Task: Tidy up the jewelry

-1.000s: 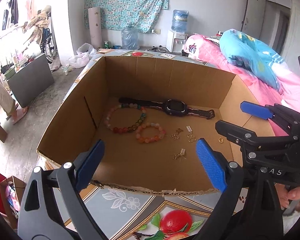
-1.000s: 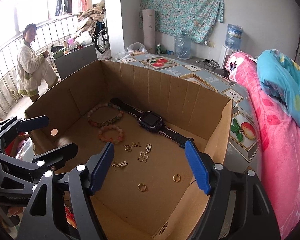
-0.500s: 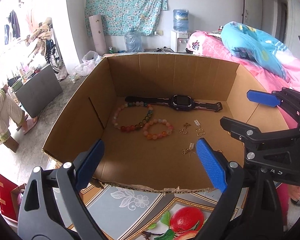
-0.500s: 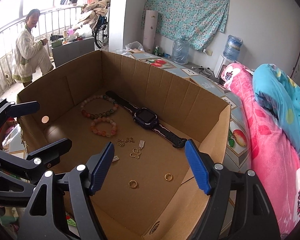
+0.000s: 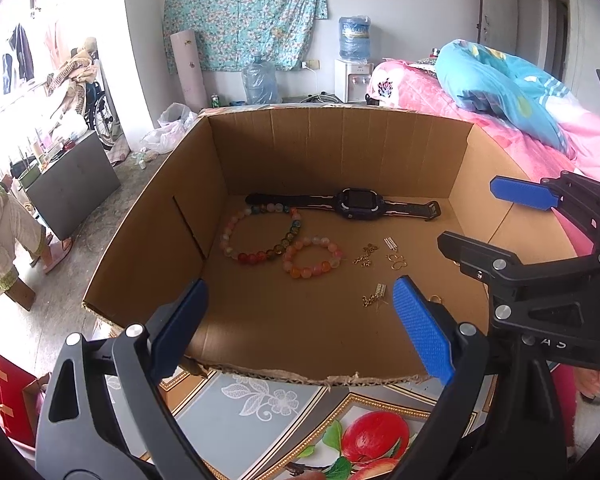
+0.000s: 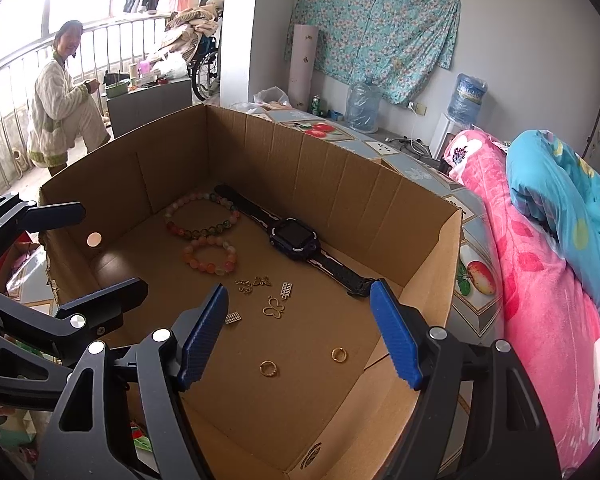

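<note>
An open cardboard box (image 5: 148, 236) (image 6: 428, 272) holds the jewelry. On its floor lie a black watch (image 5: 356, 202) (image 6: 296, 238), a large multicoloured bead bracelet (image 5: 256, 236) (image 6: 202, 216), a small pink-orange bead bracelet (image 5: 312, 258) (image 6: 210, 254), gold charms (image 5: 374, 300) (image 6: 274, 308) and two gold rings (image 6: 268, 368). My left gripper (image 5: 300, 328) hovers open over the box's near edge, empty. My right gripper (image 6: 298, 332) hangs open above the rings, nothing between its pads. Each gripper shows in the other's view: right gripper (image 5: 496, 220), left gripper (image 6: 100, 252).
The box sits on a fruit-patterned tabletop (image 5: 260, 408). A bed with a pink blanket (image 6: 540, 280) and blue pillow (image 5: 500, 84) lies right. A person in a cream cardigan (image 6: 60, 112) stands at the left by a grey cabinet (image 5: 72, 184). Water bottles (image 5: 354, 38) line the far wall.
Both views have shifted and rolled slightly, so the box sits a little differently in frame. Both grippers stay open and empty; the jewelry has not moved.
</note>
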Demonstrator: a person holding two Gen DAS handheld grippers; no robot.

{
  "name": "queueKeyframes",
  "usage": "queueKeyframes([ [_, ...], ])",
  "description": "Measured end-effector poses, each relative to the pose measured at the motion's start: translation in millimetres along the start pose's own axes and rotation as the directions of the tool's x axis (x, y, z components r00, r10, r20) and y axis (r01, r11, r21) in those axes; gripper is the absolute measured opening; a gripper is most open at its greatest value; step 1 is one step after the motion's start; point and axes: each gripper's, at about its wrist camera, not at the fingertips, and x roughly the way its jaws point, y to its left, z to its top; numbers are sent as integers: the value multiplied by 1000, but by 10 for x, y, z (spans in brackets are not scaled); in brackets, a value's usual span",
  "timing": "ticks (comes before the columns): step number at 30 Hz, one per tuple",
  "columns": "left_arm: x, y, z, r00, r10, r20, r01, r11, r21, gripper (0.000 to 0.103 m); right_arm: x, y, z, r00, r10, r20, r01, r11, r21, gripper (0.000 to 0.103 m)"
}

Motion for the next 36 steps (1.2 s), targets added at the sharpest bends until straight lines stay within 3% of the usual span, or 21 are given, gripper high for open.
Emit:
queueKeyframes([
  [36, -47, 2, -37, 1000, 1, 25, -1, 1000, -3, 90, -69, 21, -70, 998, -22, 50, 21, 1000, 15, 70],
])
